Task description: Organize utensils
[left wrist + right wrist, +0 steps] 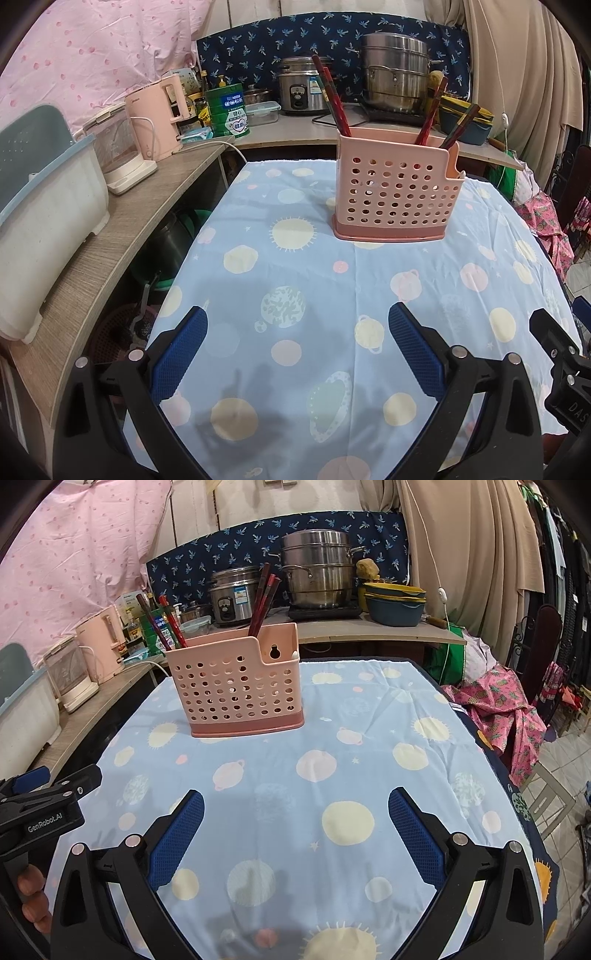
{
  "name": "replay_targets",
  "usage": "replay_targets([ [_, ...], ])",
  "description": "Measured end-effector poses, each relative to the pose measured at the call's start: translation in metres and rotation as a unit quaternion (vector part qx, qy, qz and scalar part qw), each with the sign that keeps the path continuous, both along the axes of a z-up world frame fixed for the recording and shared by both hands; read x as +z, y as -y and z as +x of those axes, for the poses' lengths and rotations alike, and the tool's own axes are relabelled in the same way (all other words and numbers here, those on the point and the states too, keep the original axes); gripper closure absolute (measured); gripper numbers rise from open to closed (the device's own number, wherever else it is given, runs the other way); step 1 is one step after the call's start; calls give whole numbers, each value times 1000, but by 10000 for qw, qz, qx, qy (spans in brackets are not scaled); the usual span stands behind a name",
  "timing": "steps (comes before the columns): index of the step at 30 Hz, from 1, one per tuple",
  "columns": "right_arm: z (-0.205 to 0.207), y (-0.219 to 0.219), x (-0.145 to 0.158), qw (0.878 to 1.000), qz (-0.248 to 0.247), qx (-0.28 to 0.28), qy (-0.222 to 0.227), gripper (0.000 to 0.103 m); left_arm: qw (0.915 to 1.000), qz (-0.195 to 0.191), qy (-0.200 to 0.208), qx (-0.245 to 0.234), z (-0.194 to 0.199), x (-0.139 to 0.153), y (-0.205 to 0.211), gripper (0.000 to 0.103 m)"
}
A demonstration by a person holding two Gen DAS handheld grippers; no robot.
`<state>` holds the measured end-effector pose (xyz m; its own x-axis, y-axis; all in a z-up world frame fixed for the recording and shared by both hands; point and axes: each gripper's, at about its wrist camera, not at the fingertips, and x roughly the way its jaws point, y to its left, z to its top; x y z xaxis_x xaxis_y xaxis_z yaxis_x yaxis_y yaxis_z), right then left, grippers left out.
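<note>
A pink perforated utensil holder (397,195) stands upright on the blue planet-print tablecloth (314,280), far from both grippers. It also shows in the right wrist view (236,686). Several dark red chopsticks (334,99) stick out of it, leaning left and right; they show in the right wrist view too (264,600). My left gripper (297,321) is open and empty, low over the cloth's near part. My right gripper (295,805) is open and empty, likewise over the cloth. The left gripper's body (44,797) shows at the right view's left edge.
A wooden shelf (110,236) runs along the left with a white dish rack (40,221), a clear steamer (118,155) and a pink kettle (162,110). The back counter holds a rice cooker (299,88), steel pots (395,74) and bowls (395,602). Pink cloth (506,709) lies beyond the table's right edge.
</note>
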<state>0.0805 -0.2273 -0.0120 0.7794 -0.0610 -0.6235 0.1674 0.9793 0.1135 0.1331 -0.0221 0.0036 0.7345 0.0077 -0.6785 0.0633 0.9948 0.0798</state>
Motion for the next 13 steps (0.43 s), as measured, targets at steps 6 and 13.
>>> replay_targets([
  [6,1,0,1,10000,-7,-4,-8,7,10000,16,18,21,1,1,0,9],
  [13,1,1,2,10000,-17,-29,-6,7,10000,-1,-18,-31,4,-1,0,9],
])
